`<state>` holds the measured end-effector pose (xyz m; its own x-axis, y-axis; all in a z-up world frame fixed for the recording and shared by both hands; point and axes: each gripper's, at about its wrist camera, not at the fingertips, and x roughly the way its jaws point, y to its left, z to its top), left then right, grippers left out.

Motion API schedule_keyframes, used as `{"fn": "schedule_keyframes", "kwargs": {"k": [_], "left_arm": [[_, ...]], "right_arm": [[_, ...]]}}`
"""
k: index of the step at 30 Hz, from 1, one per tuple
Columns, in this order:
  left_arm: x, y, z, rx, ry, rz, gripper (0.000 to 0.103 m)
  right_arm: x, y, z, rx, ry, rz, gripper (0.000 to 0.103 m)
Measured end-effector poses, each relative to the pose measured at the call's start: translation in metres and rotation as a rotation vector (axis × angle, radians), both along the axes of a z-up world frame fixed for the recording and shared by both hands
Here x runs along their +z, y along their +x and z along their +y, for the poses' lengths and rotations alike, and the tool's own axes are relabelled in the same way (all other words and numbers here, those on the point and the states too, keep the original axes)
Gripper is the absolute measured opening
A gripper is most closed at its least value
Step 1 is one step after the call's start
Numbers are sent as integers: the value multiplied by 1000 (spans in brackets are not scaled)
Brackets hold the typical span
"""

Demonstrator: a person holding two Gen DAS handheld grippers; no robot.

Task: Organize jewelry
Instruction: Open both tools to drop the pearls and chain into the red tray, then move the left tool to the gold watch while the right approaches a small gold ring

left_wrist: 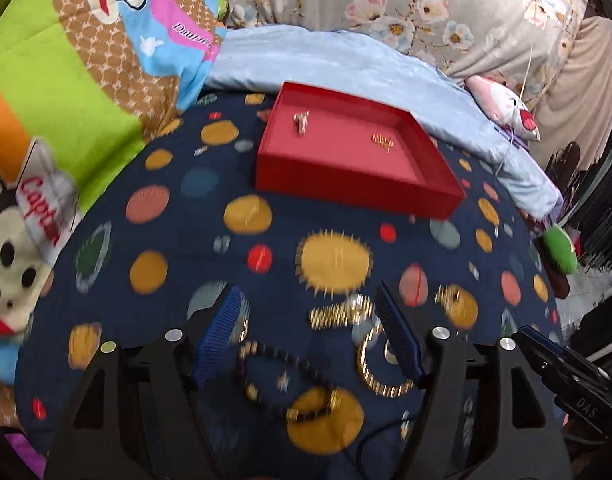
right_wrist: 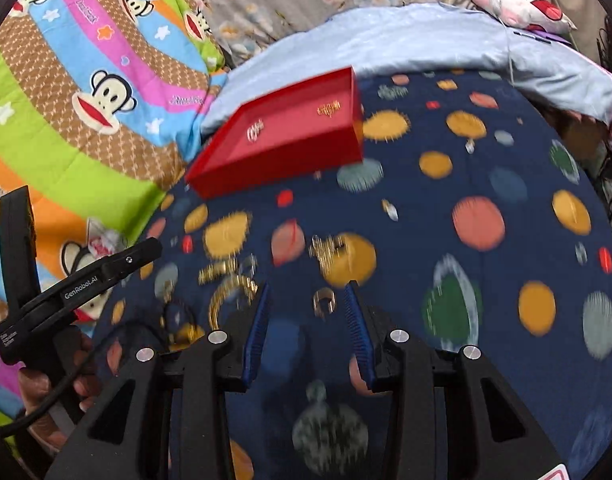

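A shallow red tray [left_wrist: 406, 196] lies on a navy spotted cloth; it holds a pale silver piece [left_wrist: 301, 122] and a small gold piece [left_wrist: 382, 142]. My left gripper [left_wrist: 308, 304] is open over loose jewelry: a dark beaded bracelet [left_wrist: 281, 384], a gold bangle [left_wrist: 380, 376] and a gold chain piece [left_wrist: 338, 314]. My right gripper [right_wrist: 307, 290] is open, with a small gold ring [right_wrist: 325, 302] lying between its fingertips. The tray [right_wrist: 265, 176] is far left in the right wrist view, and a gold cluster [right_wrist: 326, 248] lies ahead.
A bright cartoon-monkey quilt [left_wrist: 65, 92] is on the left, a pale blue pillow [left_wrist: 346, 60] behind the tray, floral fabric [left_wrist: 426, 0] beyond. The left gripper's body [right_wrist: 73, 284] shows at the left of the right wrist view.
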<state>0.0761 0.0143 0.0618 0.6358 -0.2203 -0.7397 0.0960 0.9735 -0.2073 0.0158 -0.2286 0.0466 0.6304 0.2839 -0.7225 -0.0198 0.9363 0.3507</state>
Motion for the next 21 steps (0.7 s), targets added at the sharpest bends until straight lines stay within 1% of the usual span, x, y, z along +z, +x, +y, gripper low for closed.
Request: {"fn": "schedule_keyframes", "kwargs": {"k": [4, 7, 12, 16, 21], "left_arm": [[-11, -17, -1, -3, 39, 11, 69], [-16, -20, -1, -6, 23, 25, 69], [-18, -29, 0, -14, 30, 19, 71], [-22, -23, -2, -16, 35, 25, 71], [-30, -6, -12, -38, 48, 31, 71]], "right_arm": [[-7, -13, 4, 4, -54, 3, 38], [-8, -12, 2, -8, -44, 2, 38], [-9, -16, 6, -5, -81, -5, 38], [-14, -9, 6, -5, -81, 5, 38], [-16, 16, 4, -16, -96, -2, 38]]}}
